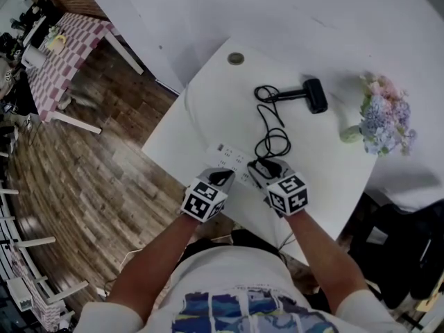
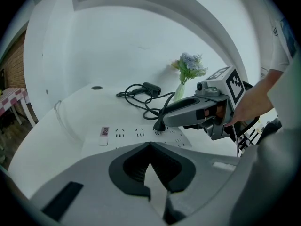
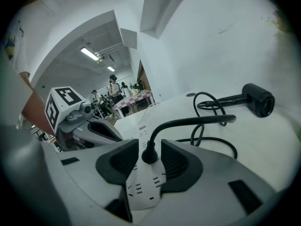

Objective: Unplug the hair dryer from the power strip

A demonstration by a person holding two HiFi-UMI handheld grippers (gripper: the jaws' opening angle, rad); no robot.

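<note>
A white power strip [image 1: 232,159] lies near the front edge of the white table [image 1: 208,109]. A black plug [image 3: 149,155] stands in it, and its cord [image 1: 272,120] loops back to the black hair dryer [image 1: 313,94] lying farther off. My right gripper [image 3: 149,150] is open with the plug between its pads, a thin gap showing on each side. My left gripper [image 2: 150,147] is shut, empty, and sits low over the near left part of the power strip [image 2: 141,134]. In the head view the left gripper [image 1: 220,179] and right gripper [image 1: 263,166] are side by side.
A vase of pale flowers [image 1: 383,115] stands at the table's right end. A round cable hole [image 1: 236,58] is at the far edge. Wooden floor lies to the left, with a checked-cloth table [image 1: 66,44]. People stand far off [image 3: 113,86].
</note>
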